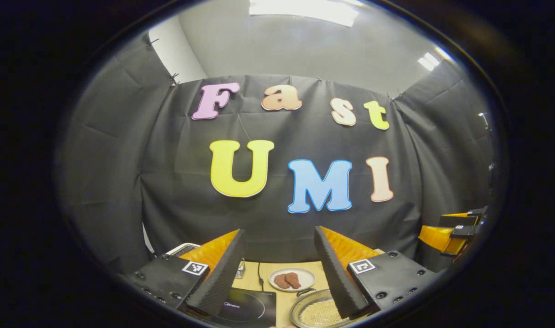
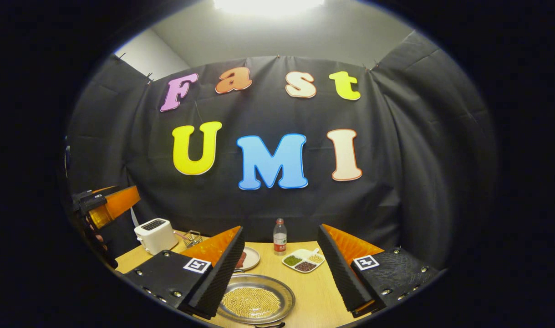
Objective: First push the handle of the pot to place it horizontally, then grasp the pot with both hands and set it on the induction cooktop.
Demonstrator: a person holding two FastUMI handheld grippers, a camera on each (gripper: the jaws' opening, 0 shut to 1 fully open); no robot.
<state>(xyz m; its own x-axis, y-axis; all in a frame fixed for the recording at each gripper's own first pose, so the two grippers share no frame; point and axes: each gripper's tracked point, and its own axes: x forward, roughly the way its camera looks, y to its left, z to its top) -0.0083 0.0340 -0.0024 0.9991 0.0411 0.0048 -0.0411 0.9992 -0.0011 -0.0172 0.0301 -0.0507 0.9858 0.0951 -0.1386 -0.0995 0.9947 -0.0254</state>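
Fingers wide on left gripper (image 1: 279, 269) and right gripper (image 2: 279, 269), holding nothing, hovering high over pot (image 2: 254, 303) at lower centre, apparently lining up before handle push.

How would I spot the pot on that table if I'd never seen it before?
Start at the wooden table in front of the black cloth wall. Near its front edge, between the right tongs, lies the pot: a shallow, round metal pan. Unlike the white plate and the divided dish behind it, it is shiny silver and filled with small yellow grains.
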